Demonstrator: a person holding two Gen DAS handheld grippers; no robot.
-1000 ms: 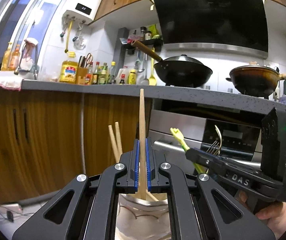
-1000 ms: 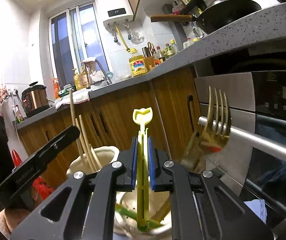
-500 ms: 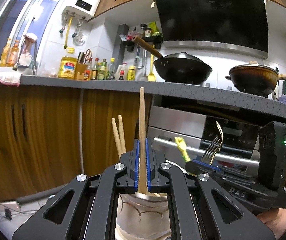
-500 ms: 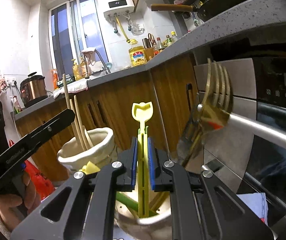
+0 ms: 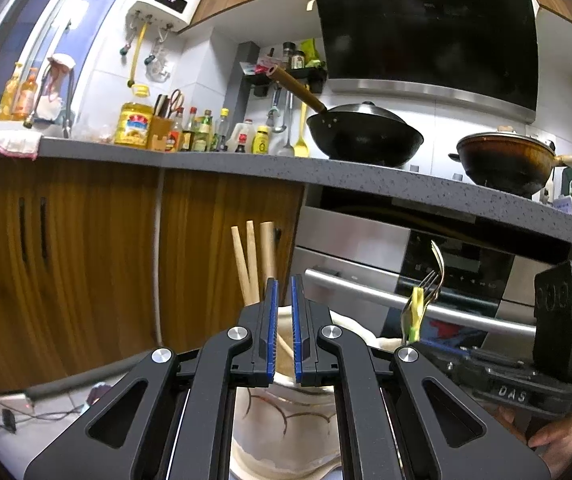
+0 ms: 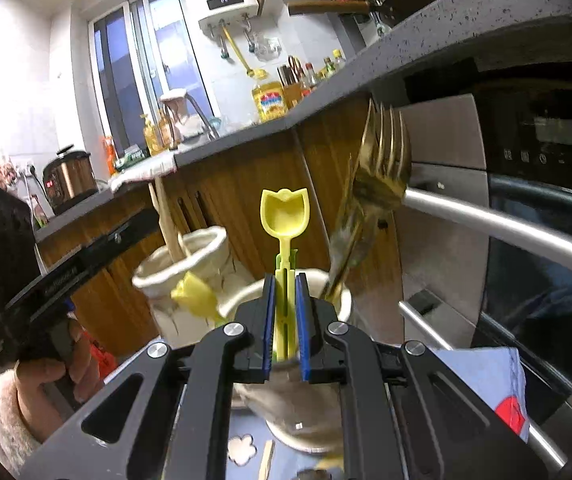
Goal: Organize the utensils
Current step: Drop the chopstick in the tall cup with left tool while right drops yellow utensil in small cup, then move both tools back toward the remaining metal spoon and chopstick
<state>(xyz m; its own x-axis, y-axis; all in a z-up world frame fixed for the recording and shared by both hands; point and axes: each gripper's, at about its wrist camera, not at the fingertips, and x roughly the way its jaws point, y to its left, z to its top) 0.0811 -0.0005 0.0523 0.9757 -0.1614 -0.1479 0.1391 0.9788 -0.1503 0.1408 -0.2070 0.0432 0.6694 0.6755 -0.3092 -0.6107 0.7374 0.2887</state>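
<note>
My left gripper is open with a narrow gap and holds nothing. It sits just above a cream ceramic cup. Three wooden chopsticks stand in that cup. My right gripper is open a little around a yellow-green plastic spoon that stands in a second cup; the pads look apart from its stem. A gold fork leans in that second cup. The chopstick cup also shows in the right wrist view, to the left.
Wooden cabinets and a steel oven handle stand close behind the cups. The other gripper is at my right in the left wrist view. A blue cloth lies at the right. A chopstick lies on the patterned mat.
My left gripper let go of the chopstick, which dropped into the cup beside the other two. My right gripper's jaws opened slightly around the spoon and both grippers pulled back a little.
</note>
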